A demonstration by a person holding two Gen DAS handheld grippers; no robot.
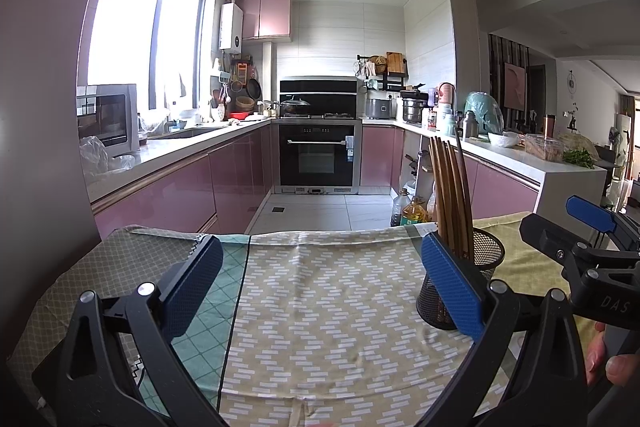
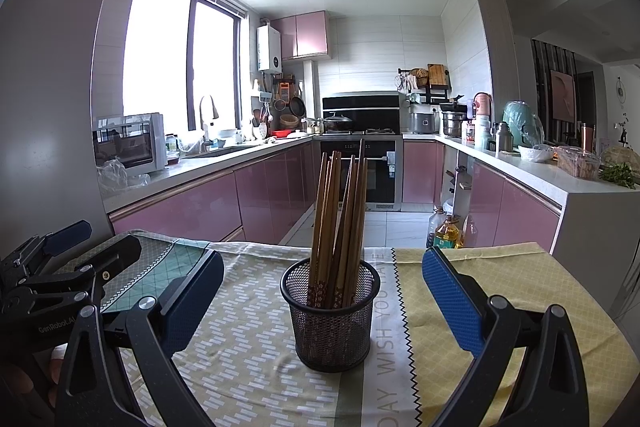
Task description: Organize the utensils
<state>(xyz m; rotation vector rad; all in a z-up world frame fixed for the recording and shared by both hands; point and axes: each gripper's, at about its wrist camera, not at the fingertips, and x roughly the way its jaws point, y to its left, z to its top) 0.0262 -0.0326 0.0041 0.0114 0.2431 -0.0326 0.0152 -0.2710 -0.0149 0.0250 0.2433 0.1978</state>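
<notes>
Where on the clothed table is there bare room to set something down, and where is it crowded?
Free: the brick-patterned cloth between the left gripper fingers, left of the mesh holder; also the yellow cloth beyond the right gripper. Crowded: around the holder, full of upright chopsticks, standing between the right gripper's open fingers.

A mesh cup (image 2: pixel 330 319) stands on the cloth-covered table (image 2: pixel 248 367), about midway along it and back from the near edge, with chopsticks (image 2: pixel 340 219) upright in it. Past the table's far edge, oil bottles (image 2: pixel 442 229) sit on the floor by the right-hand counter (image 2: pixel 520 167); the oven (image 2: pixel 360 169) is behind them all.
</notes>
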